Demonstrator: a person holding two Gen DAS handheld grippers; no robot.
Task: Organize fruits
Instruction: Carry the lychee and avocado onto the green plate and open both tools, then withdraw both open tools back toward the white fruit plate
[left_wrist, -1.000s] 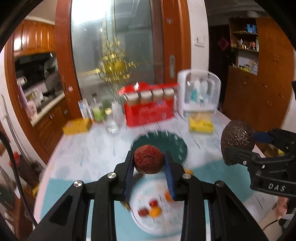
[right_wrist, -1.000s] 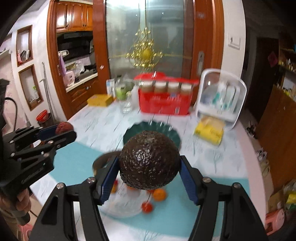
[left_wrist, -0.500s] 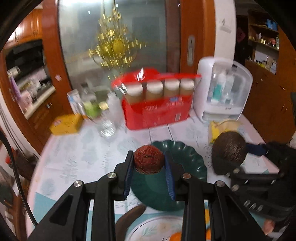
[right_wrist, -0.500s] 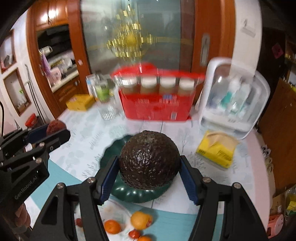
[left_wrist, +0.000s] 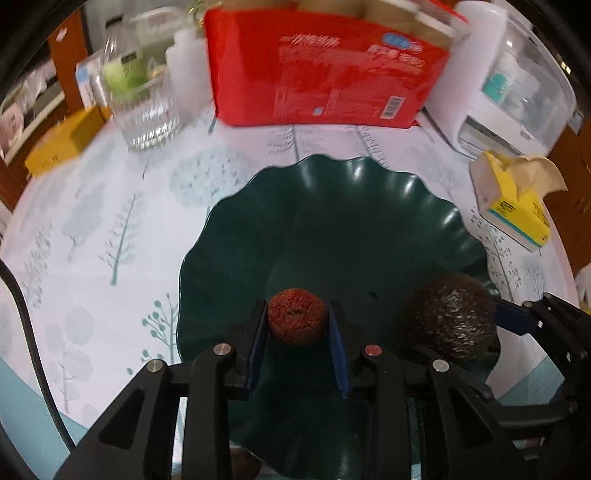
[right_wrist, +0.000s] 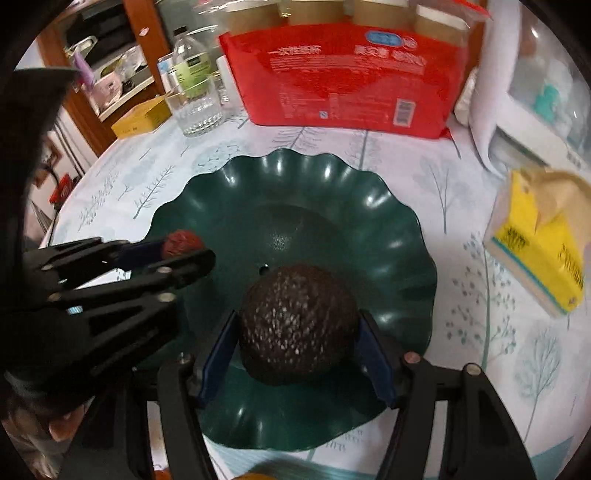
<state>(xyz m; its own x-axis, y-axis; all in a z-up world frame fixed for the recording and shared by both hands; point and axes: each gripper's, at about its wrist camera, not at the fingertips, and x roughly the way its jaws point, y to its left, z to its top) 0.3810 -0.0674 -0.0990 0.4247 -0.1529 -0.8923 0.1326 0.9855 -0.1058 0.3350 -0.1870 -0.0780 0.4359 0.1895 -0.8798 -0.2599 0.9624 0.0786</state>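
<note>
— Where's the fruit?
— Small red fruit (left_wrist: 297, 319) between the left claw (left_wrist: 298, 325)'s just-loosening pads, seemingly still touching; avocado (right_wrist: 298, 325) clamped in the right claw (right_wrist: 297, 332) at its 3 o'clock.
— Both over the green plate (left_wrist: 332, 221)?
— Yes.

Avocado (right_wrist: 297, 325), red fruit (left_wrist: 297, 319) over green plate (left_wrist: 332, 221)

Both grippers are pointed steeply downward, side by side. The left gripper (left_wrist: 297, 322) has just been opening its jaws, with a small red fruit (left_wrist: 297, 319) between them. An avocado (right_wrist: 298, 324) is clamped by the right gripper (right_wrist: 297, 345).
</note>
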